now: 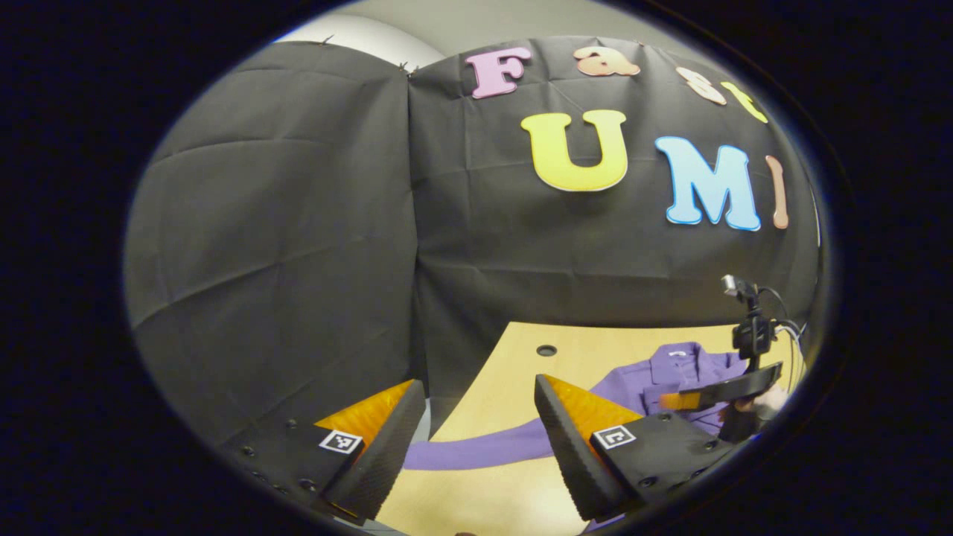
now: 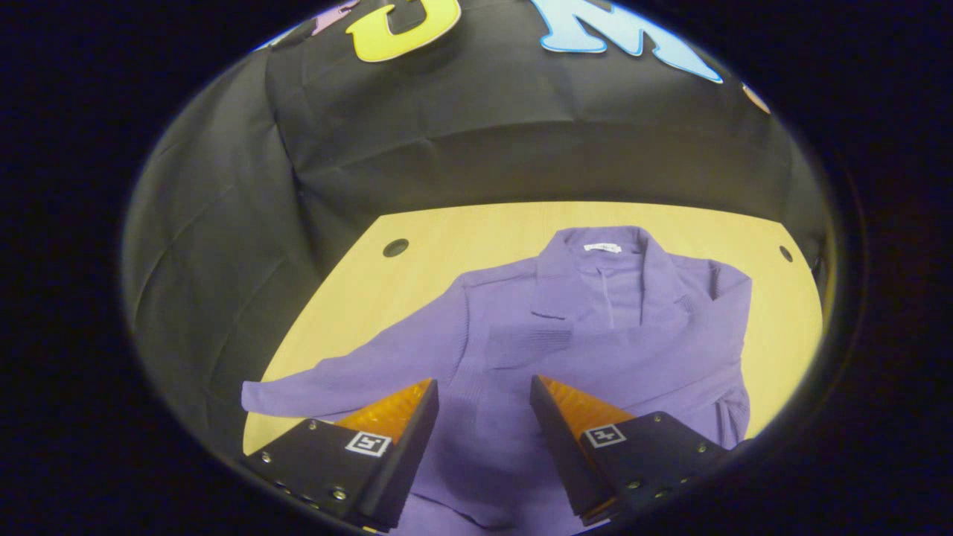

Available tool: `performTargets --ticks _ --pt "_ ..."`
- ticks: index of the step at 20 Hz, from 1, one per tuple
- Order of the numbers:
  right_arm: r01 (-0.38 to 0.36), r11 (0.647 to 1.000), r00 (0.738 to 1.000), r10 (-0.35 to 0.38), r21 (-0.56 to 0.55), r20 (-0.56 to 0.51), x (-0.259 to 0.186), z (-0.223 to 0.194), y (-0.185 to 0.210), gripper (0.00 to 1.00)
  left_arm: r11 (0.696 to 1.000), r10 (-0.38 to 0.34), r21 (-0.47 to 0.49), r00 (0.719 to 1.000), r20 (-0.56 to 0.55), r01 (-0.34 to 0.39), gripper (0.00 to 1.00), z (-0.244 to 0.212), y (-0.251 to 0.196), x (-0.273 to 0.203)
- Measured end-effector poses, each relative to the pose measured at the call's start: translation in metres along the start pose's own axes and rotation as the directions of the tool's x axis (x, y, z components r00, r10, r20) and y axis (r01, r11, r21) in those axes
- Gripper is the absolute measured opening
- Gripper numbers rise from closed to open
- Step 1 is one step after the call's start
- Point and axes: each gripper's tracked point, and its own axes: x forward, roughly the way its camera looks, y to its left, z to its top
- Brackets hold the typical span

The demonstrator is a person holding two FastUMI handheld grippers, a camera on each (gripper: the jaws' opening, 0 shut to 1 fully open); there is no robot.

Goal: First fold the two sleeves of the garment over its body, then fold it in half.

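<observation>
Two tongs agape, one purple garment

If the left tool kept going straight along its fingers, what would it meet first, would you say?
Probably the purple sleeve lying on the wooden table between the open left tool's fingers; depth is uncertain.

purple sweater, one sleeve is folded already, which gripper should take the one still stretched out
Left. The outstretched sleeve lies right between the open left gripper, while the right gripper hovers open over the sweater's body.
</observation>
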Motion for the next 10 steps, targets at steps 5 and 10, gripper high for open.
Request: performTargets --ticks 5,10 --pt "0.010 1.000 0.999 -0.009 -0.014 0.036 -0.033 0.010 -0.006 0.79 0.999 0.018 -0.039 0.995 -0.095 -0.022 0.97 -0.062 0.018 0.033" --pt "0.040 0.999 0.998 -0.038 -0.025 0.058 -0.062 0.014 -0.020 0.79 0.999 0.022 -0.027 0.980 -0.199 -0.028 0.97 -0.123 0.034 0.059"
